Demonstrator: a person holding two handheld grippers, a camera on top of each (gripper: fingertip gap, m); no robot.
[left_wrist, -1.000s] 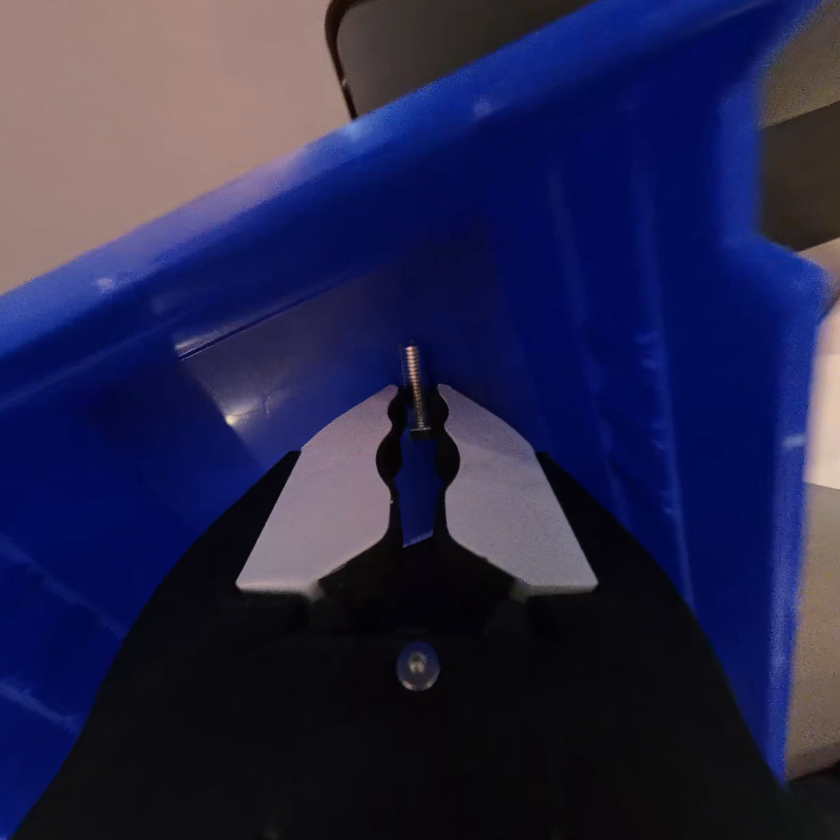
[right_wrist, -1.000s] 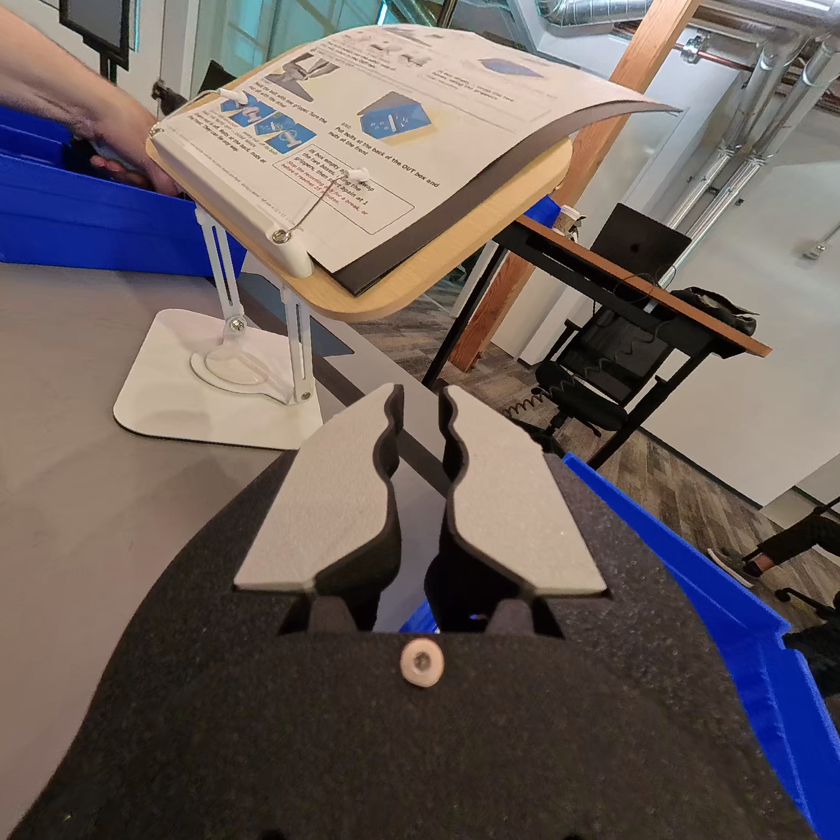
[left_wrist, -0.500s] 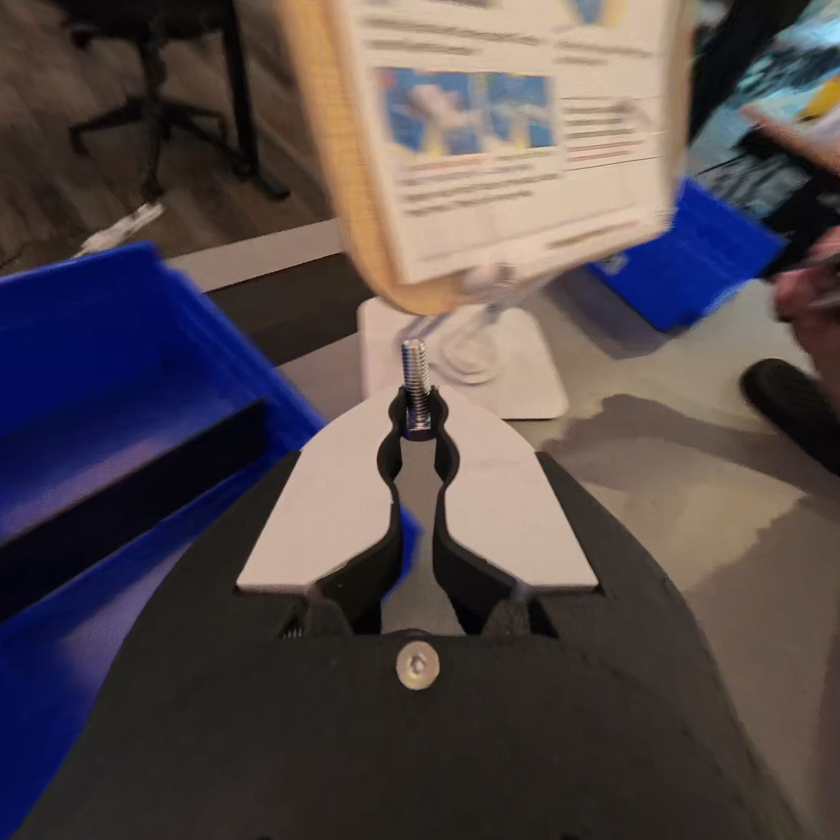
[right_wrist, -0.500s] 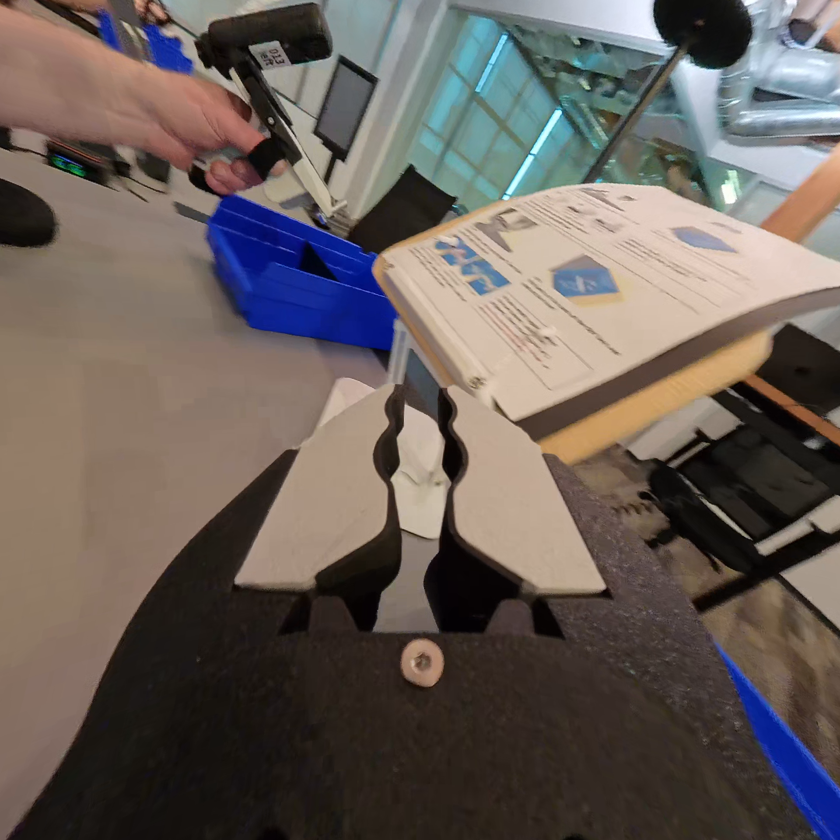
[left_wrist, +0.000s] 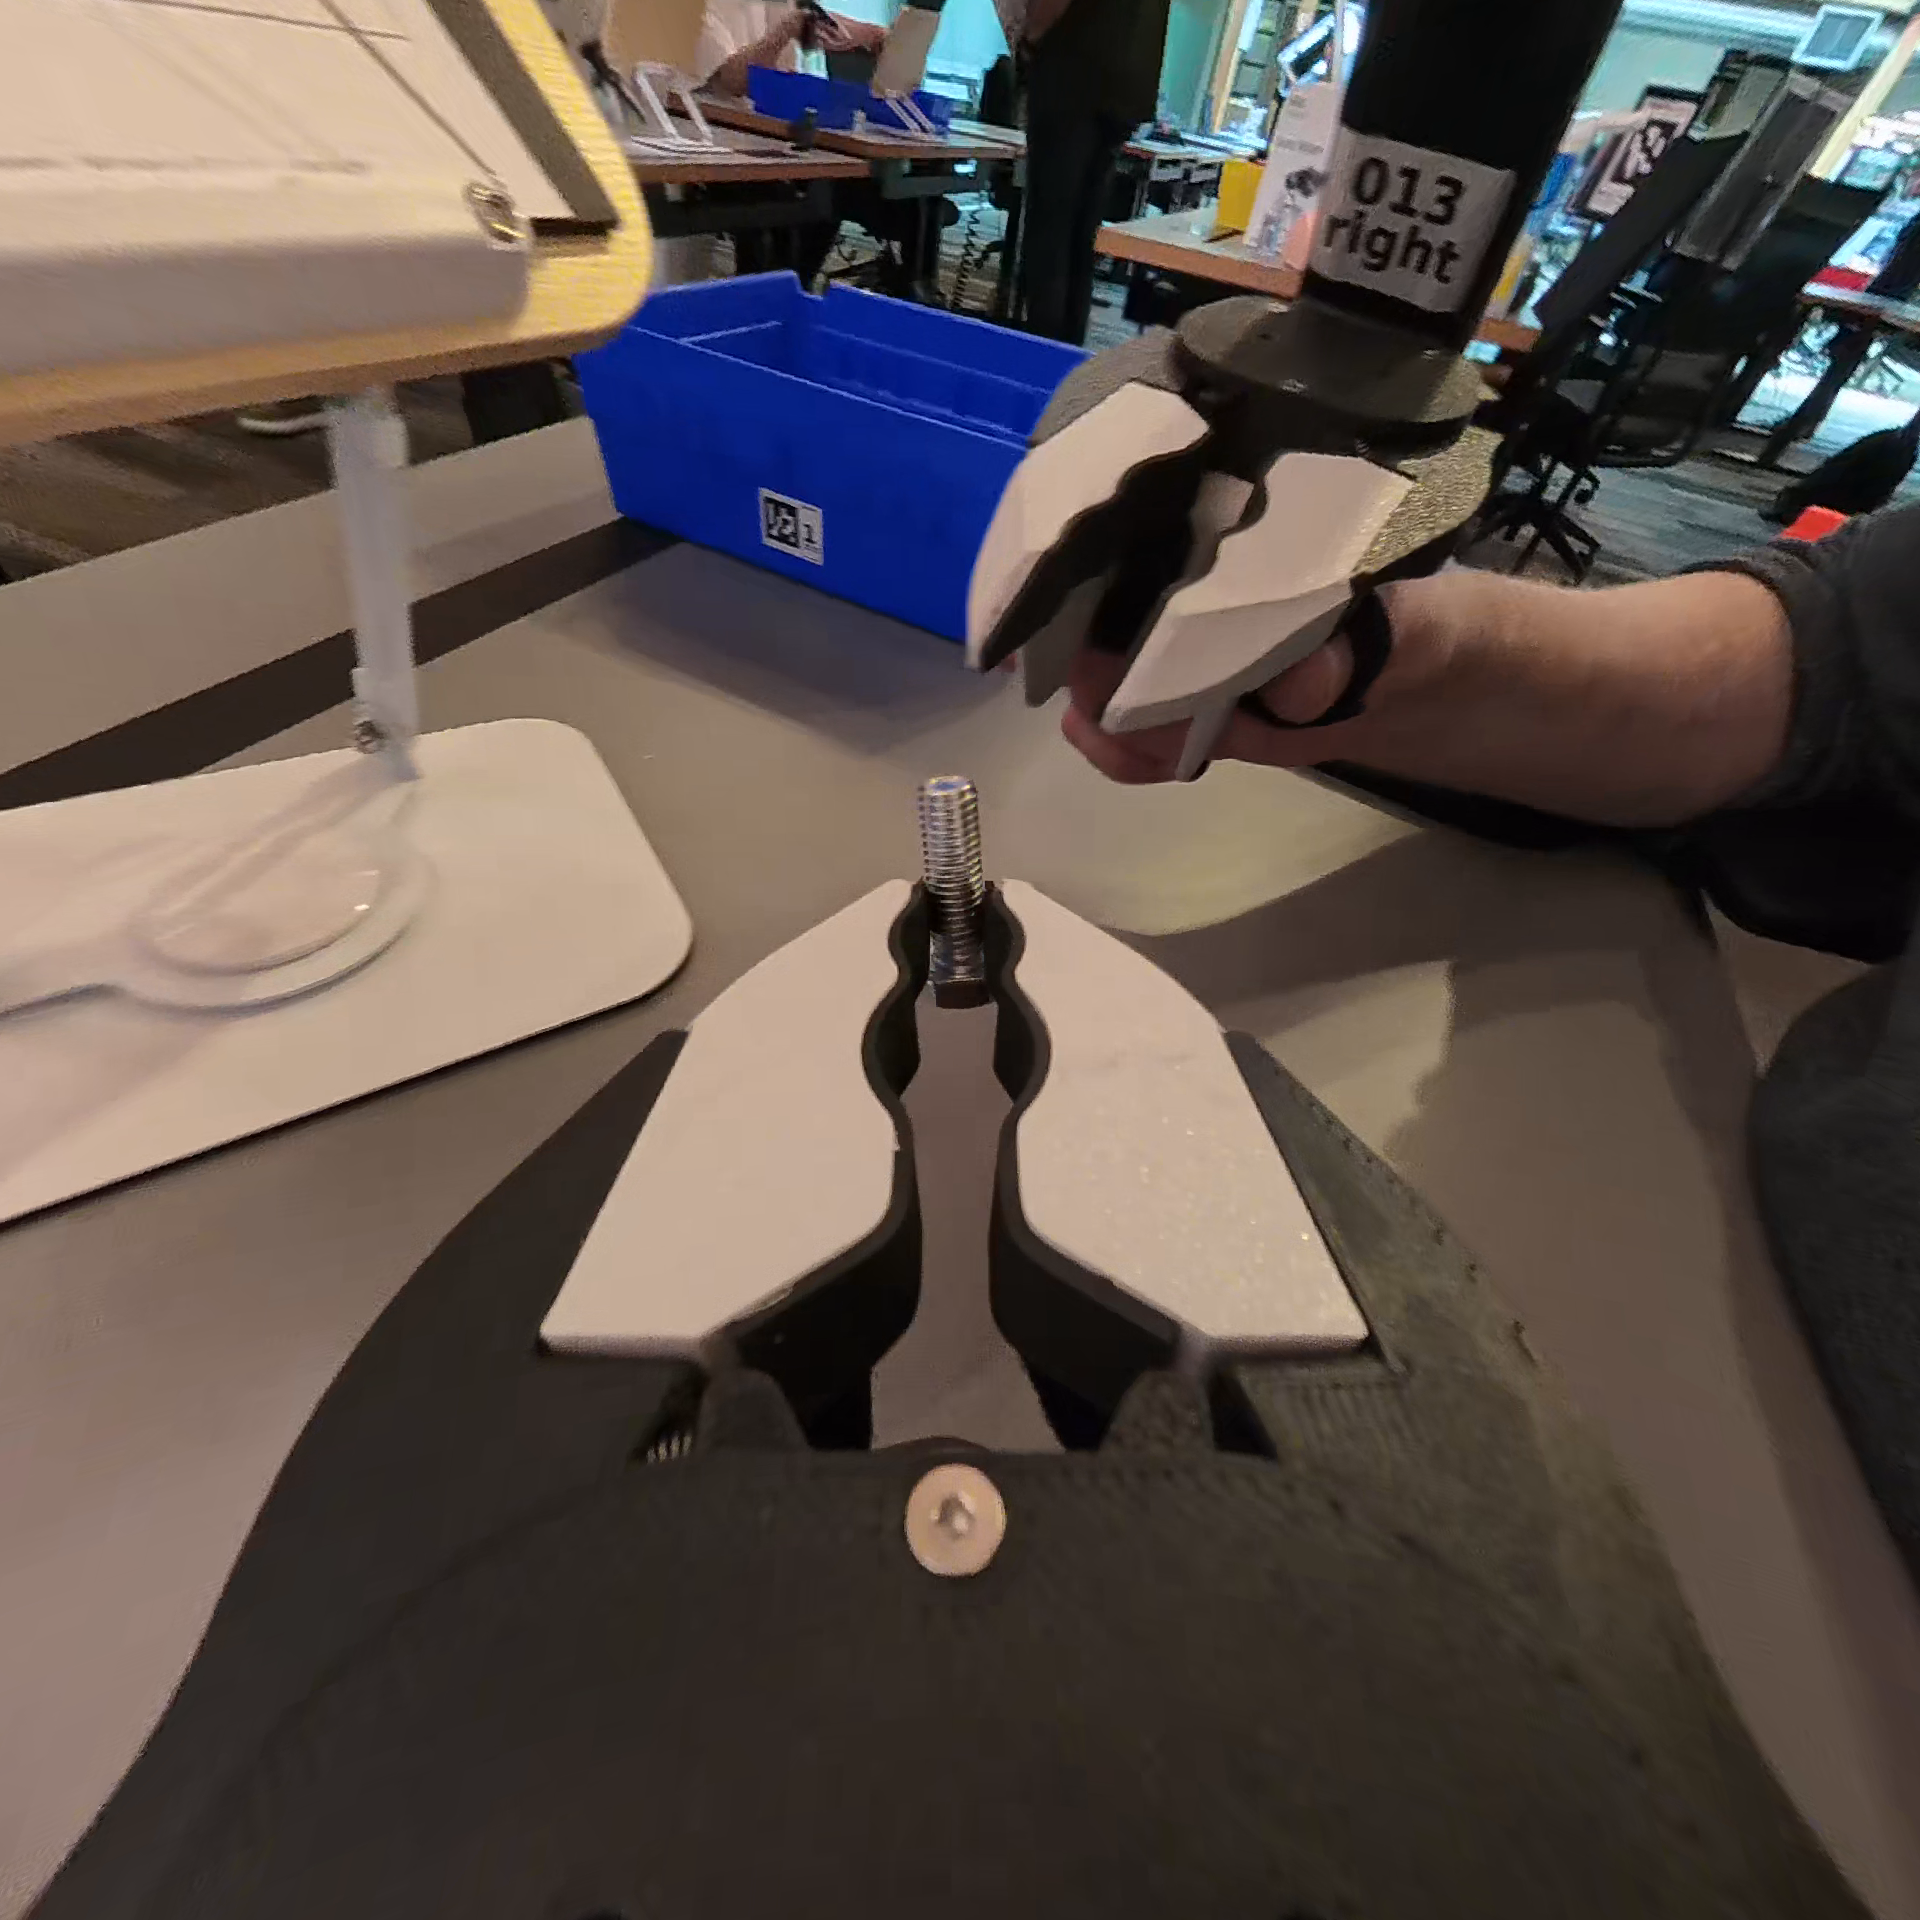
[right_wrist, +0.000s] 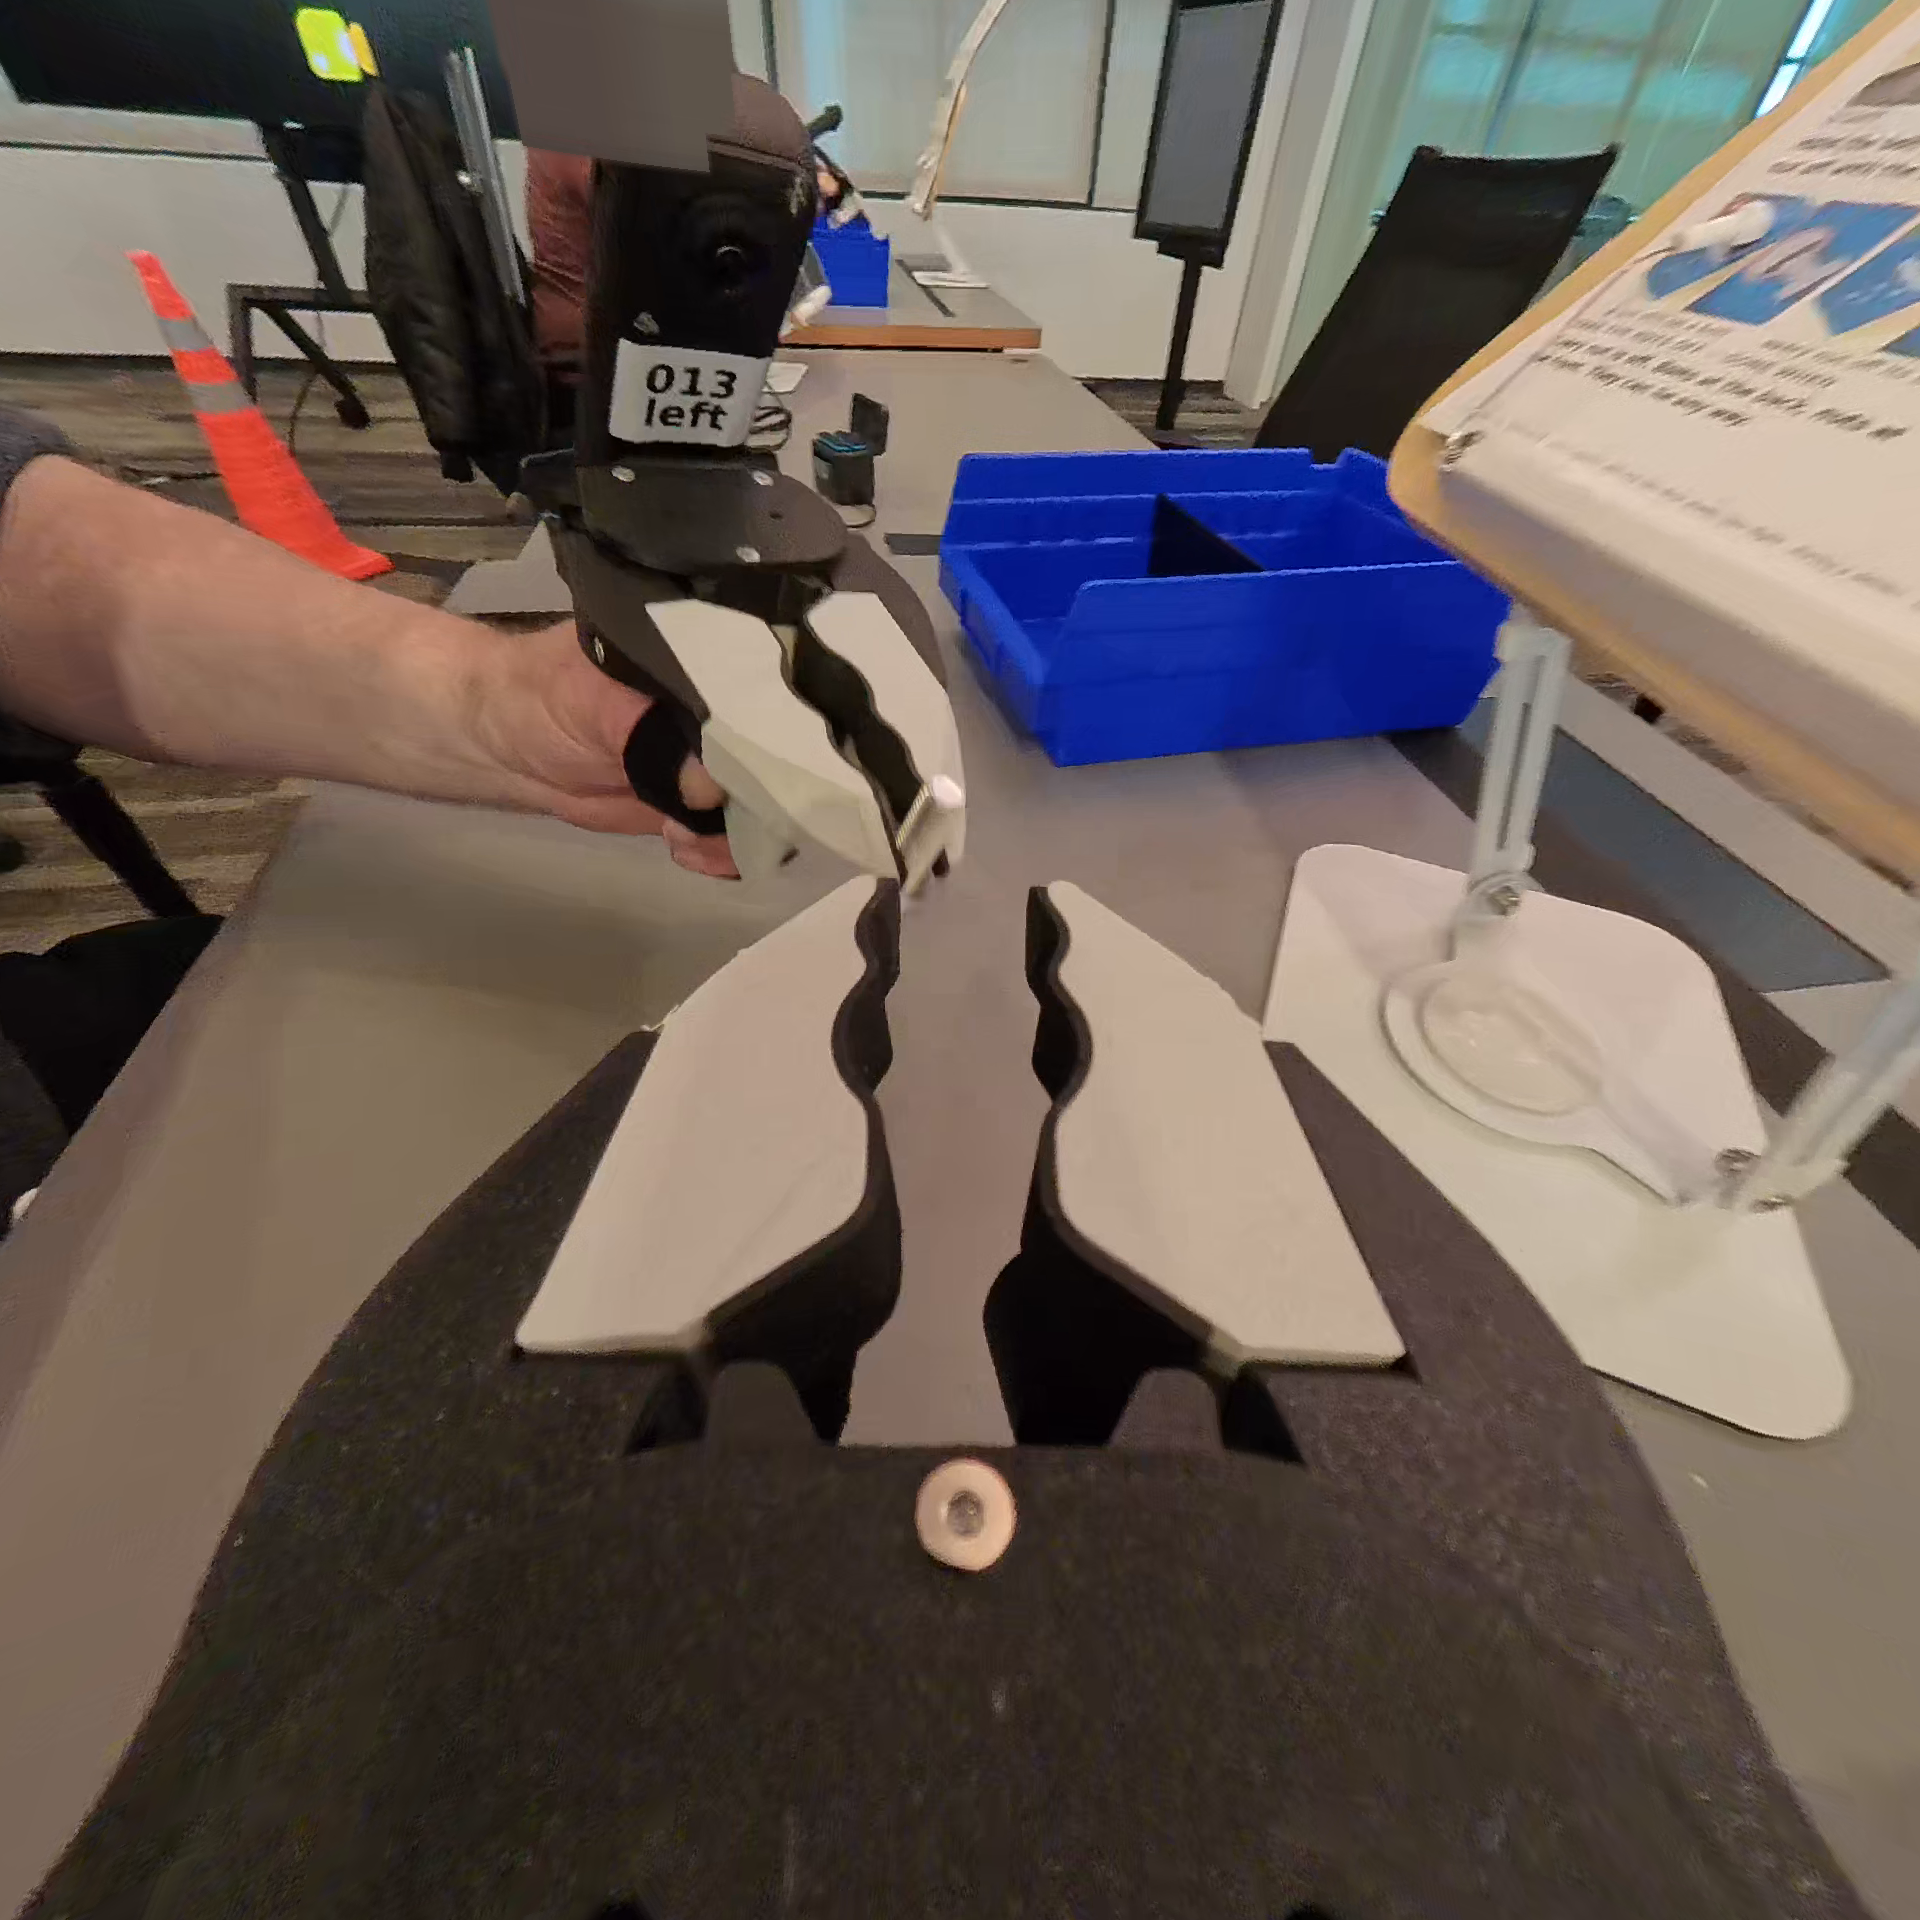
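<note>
My left gripper (left_wrist: 954, 906) is shut on a silver threaded bolt (left_wrist: 950, 854), gripped near its head with the threaded shaft sticking out past the fingertips, above the grey table (left_wrist: 1299, 935). The same gripper (right_wrist: 914, 847) and bolt (right_wrist: 923, 812) show in the right wrist view, held by a hand (right_wrist: 540, 727). My right gripper (right_wrist: 961, 899) is open with nothing between its pads, just in front of the left gripper's tip. It also shows in the left wrist view (left_wrist: 1101, 686), above and to the right of the bolt, held by a hand (left_wrist: 1455, 686).
A blue bin (left_wrist: 727, 436) stands beyond the bolt in the left wrist view. Another blue bin (right_wrist: 1299, 686) with a black divider shows in the right wrist view. A white stand (left_wrist: 312, 935) carries a tilted board with printed sheets (right_wrist: 1714, 364). An orange cone (right_wrist: 249, 436) stands on the floor.
My left gripper came out of the blue bin with the bolt and swung over the table toward the right gripper. My right gripper turned to face it and opened wider.
</note>
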